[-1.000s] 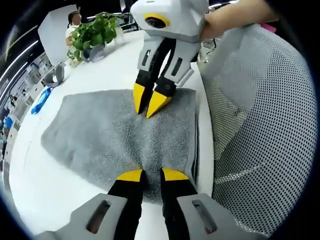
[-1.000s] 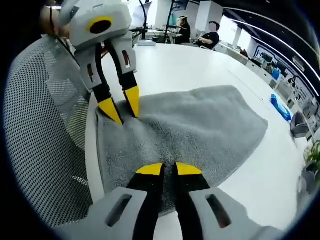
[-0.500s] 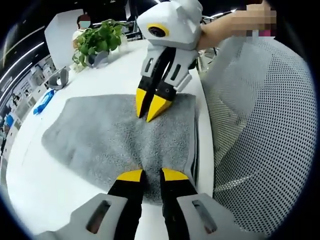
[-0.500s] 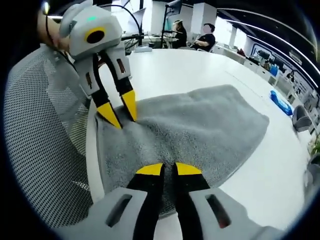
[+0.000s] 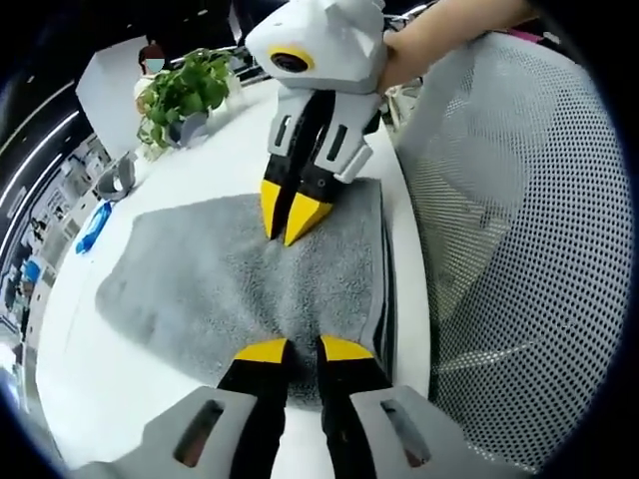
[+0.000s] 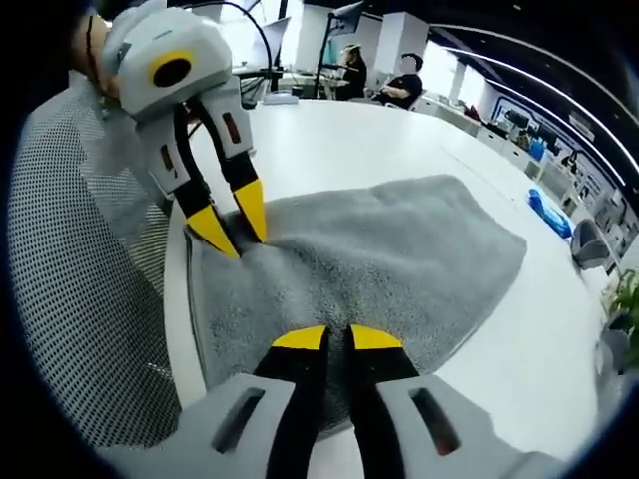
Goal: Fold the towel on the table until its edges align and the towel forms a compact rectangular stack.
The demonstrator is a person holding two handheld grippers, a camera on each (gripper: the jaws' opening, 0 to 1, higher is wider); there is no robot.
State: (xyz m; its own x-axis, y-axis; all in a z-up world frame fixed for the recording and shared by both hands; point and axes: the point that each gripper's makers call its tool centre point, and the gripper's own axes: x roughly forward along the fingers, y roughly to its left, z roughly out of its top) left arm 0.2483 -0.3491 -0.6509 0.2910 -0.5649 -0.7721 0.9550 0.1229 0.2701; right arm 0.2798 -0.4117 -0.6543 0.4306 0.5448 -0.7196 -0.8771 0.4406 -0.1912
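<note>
Tools (image 5: 292,350) (image 6: 337,337) hiding towel (image 5: 200,279) edge

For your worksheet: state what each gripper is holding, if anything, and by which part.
Both grip the towel along its near edge by the chair: the left gripper at one end, the right gripper at the other.

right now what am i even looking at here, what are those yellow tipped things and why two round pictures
Those are two hand-held grippers; a person holds one in each hand, and each carries a fisheye camera looking along its own jaws. In the left gripper view, the left gripper rises from the bottom and the right gripper comes in from above; the right gripper view mirrors that. A grey towel lies folded on a white table. Both grippers appear shut on its near edge, beside a mesh chair. A potted plant stands further back.
</note>
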